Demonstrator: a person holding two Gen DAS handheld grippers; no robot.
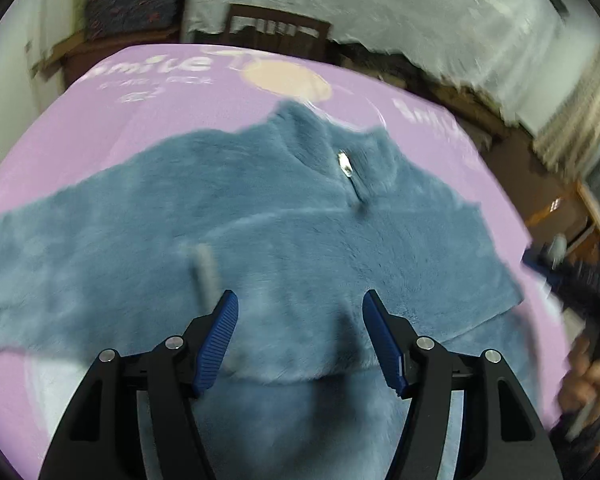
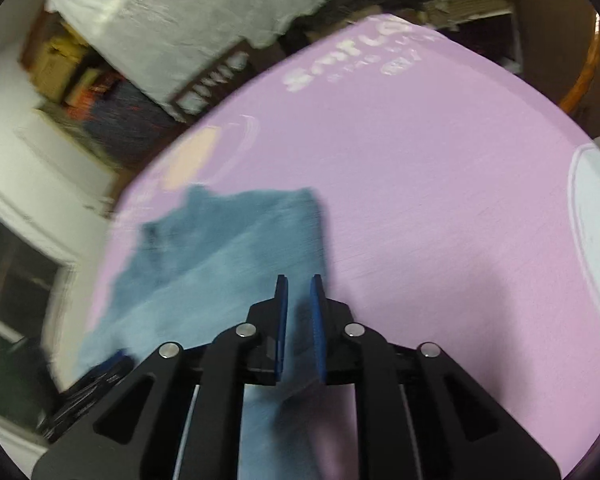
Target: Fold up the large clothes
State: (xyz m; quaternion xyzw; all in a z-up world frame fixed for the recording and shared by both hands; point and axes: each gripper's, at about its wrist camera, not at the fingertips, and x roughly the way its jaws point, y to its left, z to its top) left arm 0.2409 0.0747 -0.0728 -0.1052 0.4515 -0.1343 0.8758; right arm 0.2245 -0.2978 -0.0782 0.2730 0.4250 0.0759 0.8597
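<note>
The left gripper tilts steeply downward, its blue-padded jaws spread wide with nothing between them. The right gripper also points downward, its jaws parted by only a narrow gap, empty. A hand shows blurred beside the left gripper.

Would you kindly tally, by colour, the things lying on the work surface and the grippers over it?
Blue fleece garment with a silver zip pull: 1
Pink printed mat under it: 1
Black grippers with blue pads: 2, the left gripper and the right gripper
Total: 4
</note>
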